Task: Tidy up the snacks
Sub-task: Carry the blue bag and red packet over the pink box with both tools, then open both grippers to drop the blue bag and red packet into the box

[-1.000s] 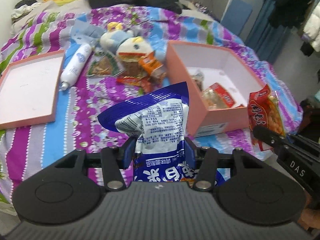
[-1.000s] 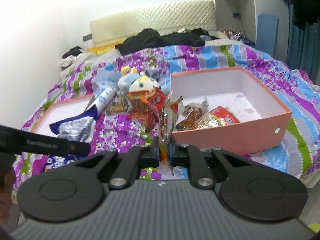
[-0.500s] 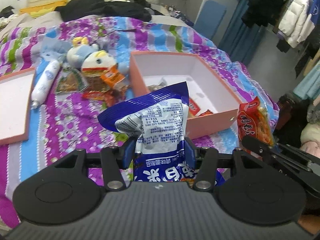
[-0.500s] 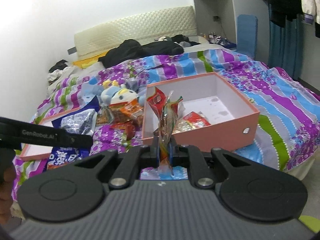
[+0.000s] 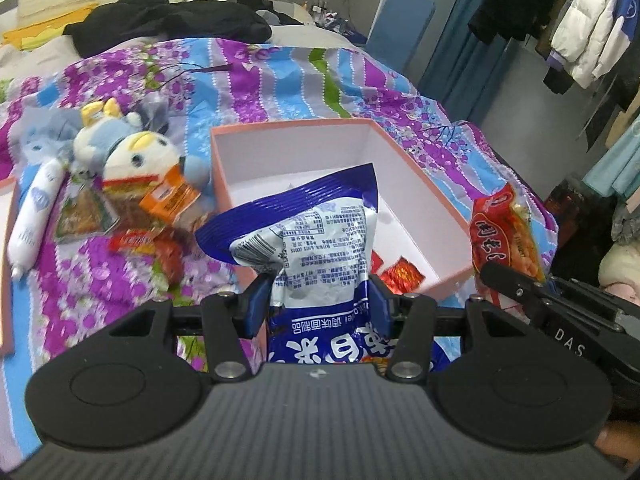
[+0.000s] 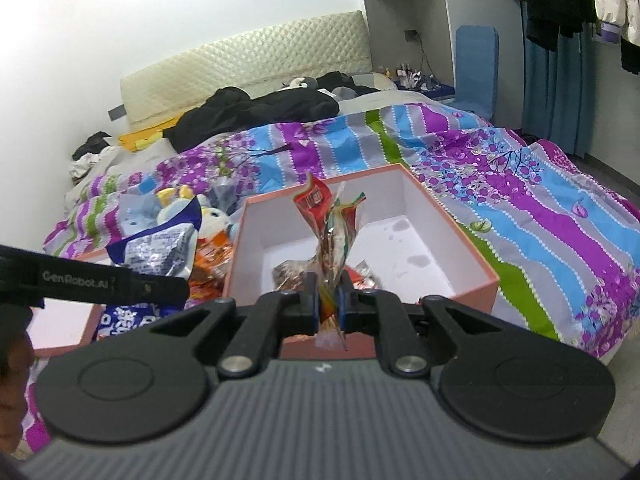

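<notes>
Gripping crinkled blue-white snack bag (image 5: 320, 248), left tool (image 5: 318, 304)

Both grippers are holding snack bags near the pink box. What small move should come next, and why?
Probably lower the right gripper forward and release its red snack bag into the pink box: it is shut on the bag, the open box lies just ahead.

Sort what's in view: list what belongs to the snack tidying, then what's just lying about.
Part of the job:
- blue snack bag, clamped in the left gripper
- red snack packet, clamped in the right gripper
- pink box, some snacks inside
- loose snack packets on the bedspread

Just lying about:
- plush toys
- white tube
- black clothes
</notes>
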Demonstrator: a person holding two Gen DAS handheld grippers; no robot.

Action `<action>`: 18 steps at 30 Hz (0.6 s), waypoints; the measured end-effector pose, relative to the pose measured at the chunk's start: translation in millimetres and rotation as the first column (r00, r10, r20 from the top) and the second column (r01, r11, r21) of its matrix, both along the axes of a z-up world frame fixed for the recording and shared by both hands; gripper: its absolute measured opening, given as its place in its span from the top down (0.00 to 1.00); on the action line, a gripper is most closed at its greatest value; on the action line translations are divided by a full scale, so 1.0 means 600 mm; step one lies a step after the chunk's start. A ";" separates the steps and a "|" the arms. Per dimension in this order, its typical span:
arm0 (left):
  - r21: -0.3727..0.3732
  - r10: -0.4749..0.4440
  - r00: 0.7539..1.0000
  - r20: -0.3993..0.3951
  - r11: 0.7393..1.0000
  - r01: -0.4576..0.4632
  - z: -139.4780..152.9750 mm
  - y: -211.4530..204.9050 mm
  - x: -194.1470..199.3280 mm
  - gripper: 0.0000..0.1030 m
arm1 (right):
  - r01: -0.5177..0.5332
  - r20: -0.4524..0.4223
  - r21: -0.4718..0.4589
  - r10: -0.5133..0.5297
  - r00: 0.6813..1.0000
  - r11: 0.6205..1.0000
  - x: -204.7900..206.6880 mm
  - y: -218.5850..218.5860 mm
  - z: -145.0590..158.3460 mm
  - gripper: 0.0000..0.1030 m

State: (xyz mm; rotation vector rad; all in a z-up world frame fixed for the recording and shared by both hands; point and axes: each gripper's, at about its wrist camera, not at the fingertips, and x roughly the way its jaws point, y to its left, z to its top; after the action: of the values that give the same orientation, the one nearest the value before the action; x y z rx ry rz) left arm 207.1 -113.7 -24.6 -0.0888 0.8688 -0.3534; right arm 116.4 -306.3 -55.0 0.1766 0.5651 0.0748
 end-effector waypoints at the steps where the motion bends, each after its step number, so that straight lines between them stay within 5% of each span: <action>1: 0.003 -0.004 1.000 -0.003 1.000 0.004 -0.004 -0.006 0.018 0.45 | 0.001 -0.006 -0.002 -0.001 1.000 1.000 0.013 -0.003 -0.003 0.88; 18: 0.031 -0.043 0.997 -0.061 0.998 0.045 -0.105 -0.076 0.246 0.44 | 0.047 -0.147 0.027 -0.042 0.988 0.999 0.207 -0.047 -0.119 0.86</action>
State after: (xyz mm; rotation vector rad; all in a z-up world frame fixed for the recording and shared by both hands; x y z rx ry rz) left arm 354.5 -159.2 -87.7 -0.0504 0.9375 -0.3792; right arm 240.3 -334.4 -126.6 0.2249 0.7062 0.0271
